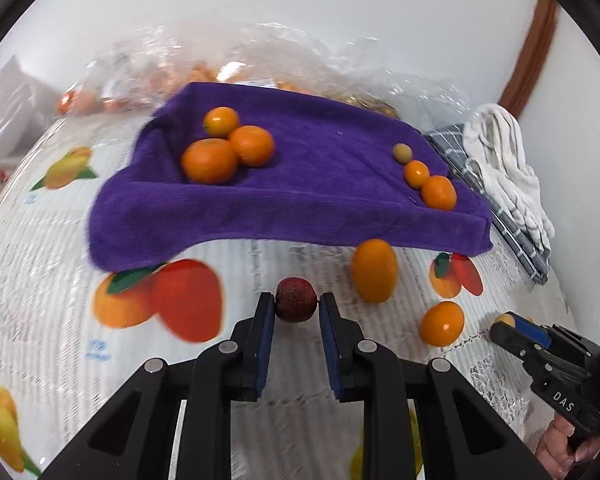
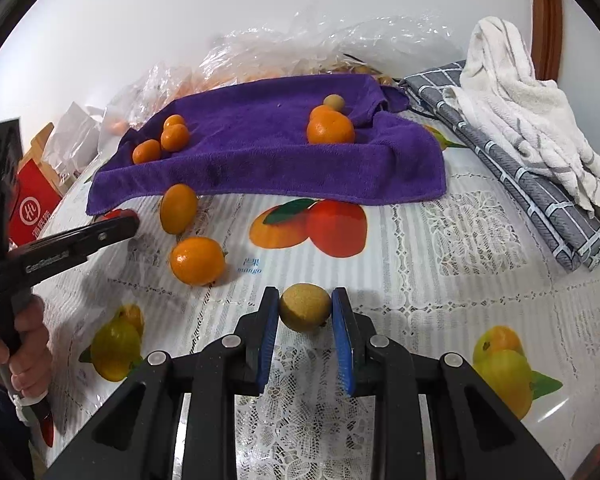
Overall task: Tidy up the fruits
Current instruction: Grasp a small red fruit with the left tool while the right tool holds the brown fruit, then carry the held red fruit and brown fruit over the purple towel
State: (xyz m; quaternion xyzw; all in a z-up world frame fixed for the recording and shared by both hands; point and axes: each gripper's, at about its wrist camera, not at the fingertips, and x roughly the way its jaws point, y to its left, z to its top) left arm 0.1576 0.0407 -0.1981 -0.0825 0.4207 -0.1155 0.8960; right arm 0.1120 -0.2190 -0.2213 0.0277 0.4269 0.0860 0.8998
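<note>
My left gripper [image 1: 297,303] is shut on a small dark red round fruit [image 1: 296,294], just above the tablecloth in front of the purple towel [image 1: 300,208]. My right gripper [image 2: 305,307] is shut on a small yellow-brown round fruit [image 2: 305,314]. On the towel's left lie three oranges [image 1: 228,148]. On its right a tan fruit [image 1: 402,153] and two small oranges [image 1: 439,192] form a row. An oval orange [image 1: 374,270] and a round orange [image 1: 442,323] lie loose on the table between the two grippers.
Clear plastic bags [image 2: 300,48] holding more fruit lie behind the towel. A grey checked cloth [image 2: 540,200] with a white towel [image 2: 520,120] on it is at the right. A red box [image 2: 34,208] stands at the left. The tablecloth bears printed fruit pictures [image 2: 312,226].
</note>
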